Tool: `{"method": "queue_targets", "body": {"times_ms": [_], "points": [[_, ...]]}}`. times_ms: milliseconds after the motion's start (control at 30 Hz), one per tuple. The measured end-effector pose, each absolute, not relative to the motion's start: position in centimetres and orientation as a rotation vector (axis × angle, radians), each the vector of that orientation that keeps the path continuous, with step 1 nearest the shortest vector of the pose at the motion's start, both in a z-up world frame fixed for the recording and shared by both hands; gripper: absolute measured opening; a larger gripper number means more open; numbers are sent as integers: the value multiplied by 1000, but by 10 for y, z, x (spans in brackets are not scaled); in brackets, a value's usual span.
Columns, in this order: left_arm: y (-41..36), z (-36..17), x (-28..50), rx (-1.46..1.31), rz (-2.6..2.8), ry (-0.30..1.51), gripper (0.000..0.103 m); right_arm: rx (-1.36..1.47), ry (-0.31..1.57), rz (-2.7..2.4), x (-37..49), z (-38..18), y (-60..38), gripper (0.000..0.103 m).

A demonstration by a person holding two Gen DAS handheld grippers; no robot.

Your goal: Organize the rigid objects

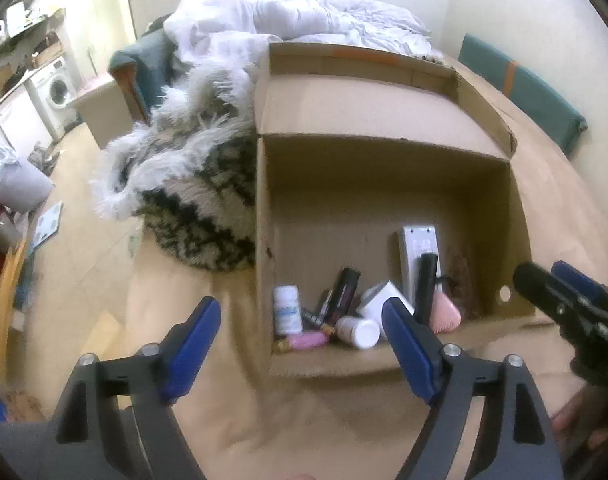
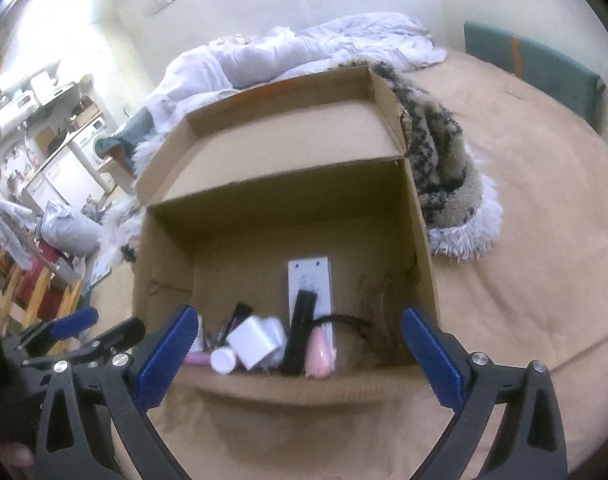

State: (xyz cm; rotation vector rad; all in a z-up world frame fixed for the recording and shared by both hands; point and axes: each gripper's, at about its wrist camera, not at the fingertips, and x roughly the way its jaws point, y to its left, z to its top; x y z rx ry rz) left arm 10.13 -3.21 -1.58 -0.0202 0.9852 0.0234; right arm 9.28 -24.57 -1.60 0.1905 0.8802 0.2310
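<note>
Both tongs hovered at the near edge of a cardboard box (image 1: 384,184) that sat on a bed covered in a tan sheet (image 2: 524,240). Left tongs (image 1: 301,346) stood wide apart with nothing between the blue pads (image 1: 193,344); right tongs (image 2: 299,350) were likewise spread and empty. In the left wrist view the right tongs (image 1: 544,280) showed at the far right, just beside the box's right wall.

Inside the box, gathered against the near wall, lay a white pill bottle (image 1: 287,310) standing upright at the left, a second white bottle (image 1: 358,332) on its side, a pink tube (image 1: 306,340), a dark slim case (image 1: 342,290), a white cube-shaped item (image 2: 255,342), a grey remote (image 2: 310,284) lying flat, a black stick-like object (image 2: 299,326) resting on the remote, and a pink comb-like piece (image 2: 318,354). The box's flap (image 2: 287,128) stood open at the back. A shaggy patterned throw (image 1: 191,184) lay touching the box's side, with crumpled white bedding (image 1: 283,12) beyond.
</note>
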Motion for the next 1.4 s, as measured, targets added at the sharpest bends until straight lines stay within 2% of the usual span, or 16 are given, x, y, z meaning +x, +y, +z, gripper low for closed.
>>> {"method": "queue_targets", "body": {"times_ms": [200,467,600,1400], "points": [[-26,-10,67,-25,32,957,90,199,890,251,59,-20,-236,103],[-5,10,26,-48,71,837,91,112,754,211,17,-5,-225,103],[1,14,12,-48,81,796,92,130,766,215,13,-8,-224,103],[0,4,19,-46,94,838,92,159,811,202,21,-19,-226,103]]}}
